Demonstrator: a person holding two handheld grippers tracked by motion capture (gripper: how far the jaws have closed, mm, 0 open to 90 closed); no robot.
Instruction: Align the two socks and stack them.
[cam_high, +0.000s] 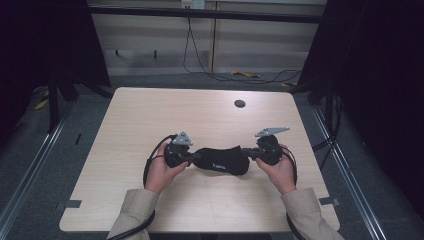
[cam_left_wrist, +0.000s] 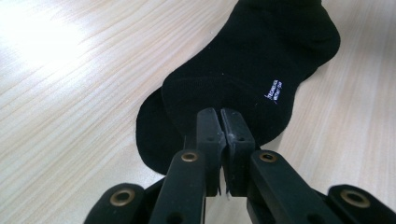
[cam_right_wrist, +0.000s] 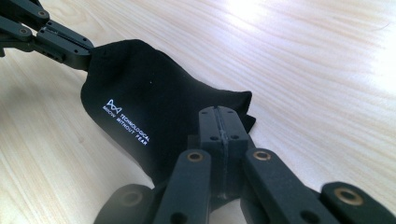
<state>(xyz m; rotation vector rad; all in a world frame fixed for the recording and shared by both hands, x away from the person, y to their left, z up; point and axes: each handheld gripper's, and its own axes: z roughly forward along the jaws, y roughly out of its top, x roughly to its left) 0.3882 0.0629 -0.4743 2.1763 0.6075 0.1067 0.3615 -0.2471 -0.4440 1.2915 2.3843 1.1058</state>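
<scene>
Your left gripper (cam_high: 196, 156) and right gripper (cam_high: 246, 152) each have jaws clamped on an end of the black sock (cam_high: 223, 161) (soft, light, floppy); keep pinching the fabric edges

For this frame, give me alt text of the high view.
Two hand-held grippers pinch a black sock from opposite ends on a light wooden table: left gripper, right gripper. Both are shut on it.
</scene>
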